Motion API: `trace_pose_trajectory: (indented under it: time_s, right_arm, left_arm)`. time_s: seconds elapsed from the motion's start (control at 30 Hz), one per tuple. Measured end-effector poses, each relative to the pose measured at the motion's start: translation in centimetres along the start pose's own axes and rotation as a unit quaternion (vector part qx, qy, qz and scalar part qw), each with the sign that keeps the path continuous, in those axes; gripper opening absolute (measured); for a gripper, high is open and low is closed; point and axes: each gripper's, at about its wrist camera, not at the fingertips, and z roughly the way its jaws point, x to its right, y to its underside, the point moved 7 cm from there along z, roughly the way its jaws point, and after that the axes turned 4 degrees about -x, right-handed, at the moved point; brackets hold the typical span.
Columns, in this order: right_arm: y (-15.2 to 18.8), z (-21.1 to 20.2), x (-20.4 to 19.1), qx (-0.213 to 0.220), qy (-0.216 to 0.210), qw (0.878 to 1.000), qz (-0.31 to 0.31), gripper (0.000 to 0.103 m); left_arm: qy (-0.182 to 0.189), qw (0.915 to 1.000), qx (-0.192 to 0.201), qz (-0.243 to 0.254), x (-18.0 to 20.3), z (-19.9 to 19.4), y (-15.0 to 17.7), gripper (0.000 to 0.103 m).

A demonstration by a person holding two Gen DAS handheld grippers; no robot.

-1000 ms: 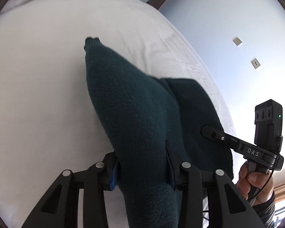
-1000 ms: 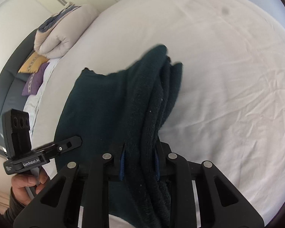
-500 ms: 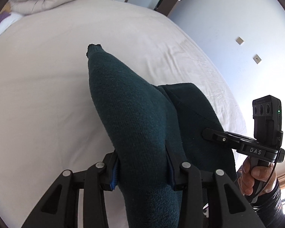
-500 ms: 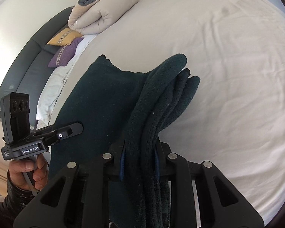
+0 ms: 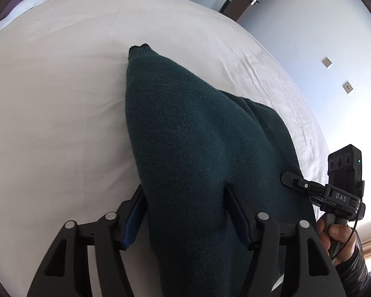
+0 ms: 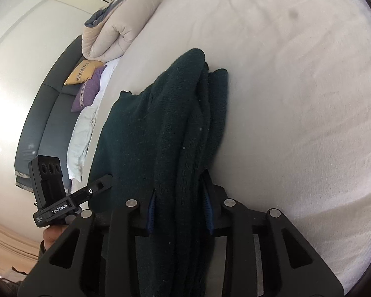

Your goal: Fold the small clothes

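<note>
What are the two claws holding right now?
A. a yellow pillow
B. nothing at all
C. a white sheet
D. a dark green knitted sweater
D: the left claw and the right claw are each closed on a bunch of the dark green knitted sweater, which drapes between them above the white bed.

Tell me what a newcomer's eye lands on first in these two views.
The dark green knit garment dominates, bunched between both grippers' blue-padded fingers and hanging over the white bed. The left gripper and right gripper each clamp it. A folded beige duvet sits by the headboard.
</note>
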Motion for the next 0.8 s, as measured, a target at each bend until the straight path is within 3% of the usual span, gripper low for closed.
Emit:
trace_pose_trajectory:
  time_s: [0.13,0.2,0.3,0.37,0.43,0.5,0.53,0.6,0.67,0.73,0.8]
  right_arm:
    - [-0.2,-1.1,-0.9,0.014,0.042,0.999,-0.014,0.042]
    - [-0.7,-2.1,-1.8,0.032,0.059,0.997,-0.026,0.042]
    - [-1.5,-5.7,-3.0,0.063,0.085,0.993,-0.051,0.042]
    - [-1.1,-8.1,-4.3,0.085,0.107,0.988,-0.075,0.045]
    - [-0.6,-10.7,-5.7,0.115,0.126,0.980,-0.100,0.046]
    - [-0.1,-13.3,-7.8,0.154,0.147,0.968,-0.131,0.050]
    - [0.1,-14.4,-8.8,0.172,0.155,0.962,-0.143,0.056]
    - [0.6,-17.0,-11.0,0.219,0.168,0.946,-0.169,0.066]
    - [1.2,-20.1,-13.1,0.274,0.176,0.926,-0.190,0.082]
    - [2.2,-23.4,-15.4,0.340,0.171,0.900,-0.213,0.092]
    - [3.3,-26.3,-17.5,0.394,0.174,0.871,-0.235,0.101]
  left_arm:
    - [-0.025,0.9993,0.026,0.009,0.7,-1.8,0.4,0.065]
    - [-0.046,0.9971,0.052,0.032,1.5,-3.3,0.6,0.066]
    - [-0.080,0.9899,0.104,0.054,2.4,-6.4,1.1,0.082]
    - [-0.095,0.9807,0.155,0.071,3.5,-9.1,1.4,0.088]
    - [-0.126,0.9647,0.214,0.088,4.9,-12.3,1.8,0.103]
    - [-0.155,0.9445,0.270,0.106,6.2,-15.4,2.1,0.103]
    - [-0.176,0.9293,0.302,0.118,7.2,-17.4,2.4,0.103]
    - [-0.211,0.9084,0.336,0.132,8.4,-19.7,2.6,0.103]
    - [-0.257,0.8845,0.363,0.142,9.8,-22.0,2.9,0.103]
    - [-0.272,0.8735,0.377,0.146,10.6,-23.7,3.1,0.103]
    - [-0.267,0.8688,0.391,0.145,11.4,-25.1,3.7,0.103]
